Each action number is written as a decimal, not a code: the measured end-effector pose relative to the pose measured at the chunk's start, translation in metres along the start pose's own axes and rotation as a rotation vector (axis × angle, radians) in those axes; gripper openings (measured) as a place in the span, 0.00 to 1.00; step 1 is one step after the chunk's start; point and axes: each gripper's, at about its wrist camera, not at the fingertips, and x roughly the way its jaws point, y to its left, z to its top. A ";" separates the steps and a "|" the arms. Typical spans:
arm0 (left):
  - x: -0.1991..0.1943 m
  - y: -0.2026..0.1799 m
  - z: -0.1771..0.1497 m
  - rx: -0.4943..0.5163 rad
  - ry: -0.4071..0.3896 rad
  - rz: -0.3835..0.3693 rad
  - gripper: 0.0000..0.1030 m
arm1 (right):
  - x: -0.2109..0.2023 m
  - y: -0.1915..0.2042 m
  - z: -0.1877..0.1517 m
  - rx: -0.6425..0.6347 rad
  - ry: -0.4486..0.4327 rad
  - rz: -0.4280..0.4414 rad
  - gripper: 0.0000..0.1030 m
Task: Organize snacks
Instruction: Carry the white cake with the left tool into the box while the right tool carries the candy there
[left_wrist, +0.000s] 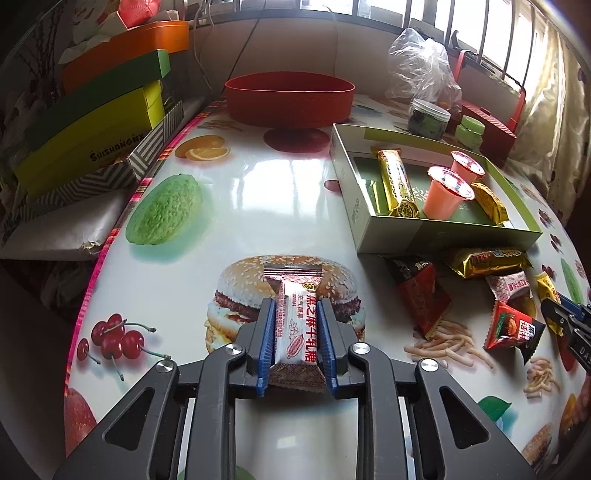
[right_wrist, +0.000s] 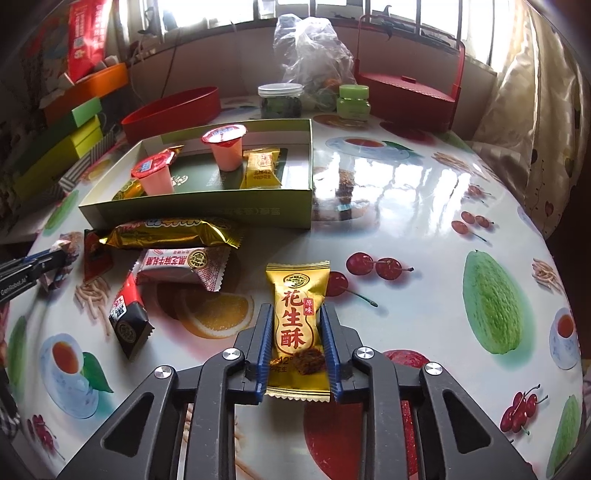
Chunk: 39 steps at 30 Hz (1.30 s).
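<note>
My left gripper (left_wrist: 295, 306) is shut on a white-and-red nougat candy packet (left_wrist: 295, 328) that lies over the burger print. In the right wrist view my right gripper (right_wrist: 297, 314) is shut on a yellow peanut candy packet (right_wrist: 297, 325), its pads pressing both long sides. A green cardboard tray (left_wrist: 443, 232) (right_wrist: 207, 210) holds two pink jelly cups (left_wrist: 445, 195) (right_wrist: 155, 175), a gold bar (left_wrist: 399, 181) and a yellow packet (right_wrist: 262, 168). Loose between the grippers lie a gold packet (right_wrist: 170, 232), a white-and-red packet (right_wrist: 181, 267), a black-and-red packet (right_wrist: 127, 325) and a dark red packet (left_wrist: 421, 295).
A red oval bowl (left_wrist: 290, 99) stands at the back. Stacked green, yellow and orange boxes (left_wrist: 92, 125) fill the left side. A lidded jar (right_wrist: 280, 99), a small green jar (right_wrist: 353, 98), a clear plastic bag (right_wrist: 314, 55) and a red handled box (right_wrist: 406, 92) stand behind the tray.
</note>
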 end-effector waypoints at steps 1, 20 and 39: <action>0.000 0.000 0.000 0.000 0.000 -0.002 0.21 | 0.000 -0.001 0.000 0.000 0.000 0.000 0.23; -0.010 -0.003 0.001 0.005 -0.021 -0.018 0.20 | -0.002 0.001 0.000 0.002 -0.011 0.008 0.21; -0.034 -0.024 0.013 0.046 -0.078 -0.065 0.20 | -0.017 0.004 0.009 -0.015 -0.074 0.018 0.21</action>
